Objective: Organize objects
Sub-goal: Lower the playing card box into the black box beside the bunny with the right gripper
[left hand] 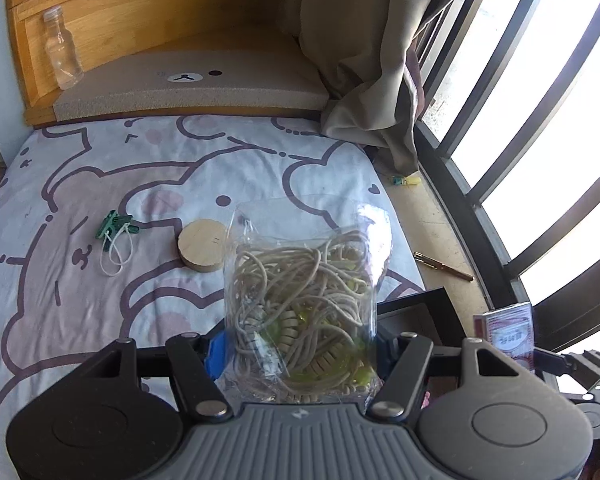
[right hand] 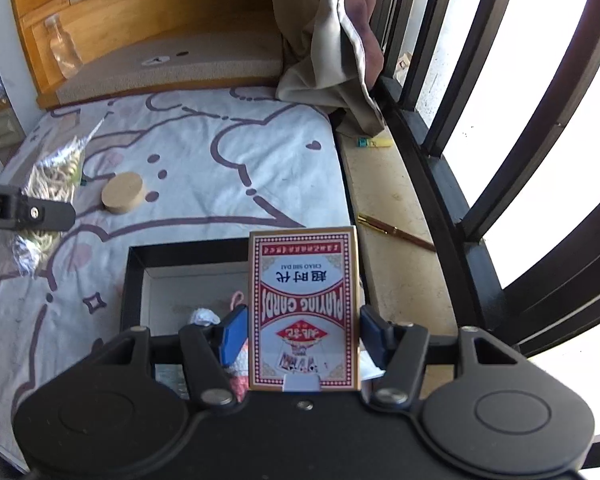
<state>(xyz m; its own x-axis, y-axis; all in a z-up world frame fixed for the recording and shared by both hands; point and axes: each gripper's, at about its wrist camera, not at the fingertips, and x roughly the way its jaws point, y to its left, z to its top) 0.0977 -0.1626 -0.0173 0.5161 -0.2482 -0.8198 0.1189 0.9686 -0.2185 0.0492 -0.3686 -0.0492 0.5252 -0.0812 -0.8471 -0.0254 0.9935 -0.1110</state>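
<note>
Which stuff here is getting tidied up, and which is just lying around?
Tidying: bag of cords in left gripper, card box in right gripper, black box, wooden disc, green clip.
Lying about: bottle, pen, curtain.

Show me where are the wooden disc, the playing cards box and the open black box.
wooden disc (left hand: pixel 201 245), left wrist view, flat top face.
playing cards box (right hand: pixel 303 304), right wrist view, middle of printed front.
black box (right hand: pixel 134 280), right wrist view, left wall.
</note>
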